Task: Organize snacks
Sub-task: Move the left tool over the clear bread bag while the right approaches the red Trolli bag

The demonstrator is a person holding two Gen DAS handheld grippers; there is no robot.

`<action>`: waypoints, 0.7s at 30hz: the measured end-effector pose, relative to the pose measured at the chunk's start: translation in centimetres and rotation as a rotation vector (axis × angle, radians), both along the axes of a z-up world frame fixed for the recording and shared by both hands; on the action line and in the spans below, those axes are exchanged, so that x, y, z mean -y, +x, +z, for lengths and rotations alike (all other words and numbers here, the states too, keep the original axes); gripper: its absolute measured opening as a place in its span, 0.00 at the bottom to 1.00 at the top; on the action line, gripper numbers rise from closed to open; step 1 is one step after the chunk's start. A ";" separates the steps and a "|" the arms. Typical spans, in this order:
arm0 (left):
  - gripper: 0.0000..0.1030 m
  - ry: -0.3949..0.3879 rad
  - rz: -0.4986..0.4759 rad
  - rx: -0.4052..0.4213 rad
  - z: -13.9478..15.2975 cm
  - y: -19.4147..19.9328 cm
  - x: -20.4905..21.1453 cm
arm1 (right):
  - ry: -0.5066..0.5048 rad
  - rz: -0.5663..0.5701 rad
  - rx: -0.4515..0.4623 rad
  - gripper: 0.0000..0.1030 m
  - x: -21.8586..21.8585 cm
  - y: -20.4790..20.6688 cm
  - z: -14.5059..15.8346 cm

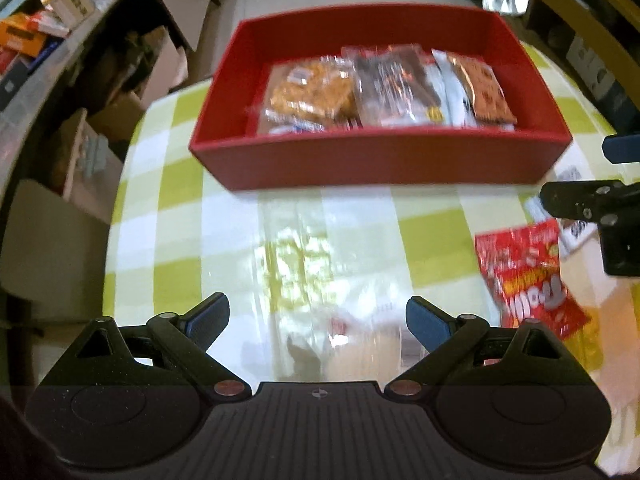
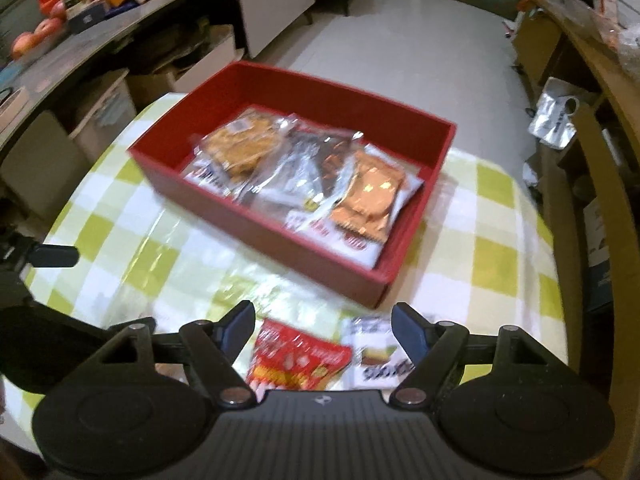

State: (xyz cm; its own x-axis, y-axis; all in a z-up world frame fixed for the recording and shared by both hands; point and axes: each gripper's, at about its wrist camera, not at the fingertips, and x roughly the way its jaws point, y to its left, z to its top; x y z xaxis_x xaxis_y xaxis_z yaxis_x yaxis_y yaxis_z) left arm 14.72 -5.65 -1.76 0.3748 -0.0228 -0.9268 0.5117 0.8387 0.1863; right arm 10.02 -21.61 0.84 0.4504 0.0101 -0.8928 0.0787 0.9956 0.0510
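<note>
Inside the red box (image 2: pixel 256 220) on the checked surface (image 1: pixel 168 200) lie three snack packs side by side: an orange-brown pack (image 2: pixel 244 144), a dark pack (image 2: pixel 308 160) and an orange pack (image 2: pixel 370 196). Near the box's front wall, on the surface, lie a red packet (image 2: pixel 298 360) and, just beside it, a white packet (image 2: pixel 370 350). The right gripper (image 2: pixel 323 326) hangs above these two, jaws apart and empty. The left gripper (image 1: pixel 318 320), jaws wide and empty, hangs over bare cloth before the box.

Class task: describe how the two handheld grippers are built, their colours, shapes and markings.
Both the left gripper and right gripper are matt black: two round discs, triangular cut-out links, coppery pivot pins, a ribbed centre plate with a small crosshair mark, and blue pads on the fingers.
</note>
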 end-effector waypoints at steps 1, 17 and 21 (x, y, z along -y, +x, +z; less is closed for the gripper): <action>0.95 -0.001 0.002 -0.005 -0.1 -0.3 -0.1 | -0.001 0.007 -0.006 0.79 -0.2 -0.2 -0.1; 0.66 0.074 -0.034 -0.093 -3.9 -2.1 1.1 | 0.039 -0.022 -0.092 0.80 -0.4 -1.8 -2.6; 0.63 0.059 -0.027 -0.097 -3.6 -2.1 0.7 | 0.071 -0.025 -0.118 0.80 -0.8 -1.6 -3.5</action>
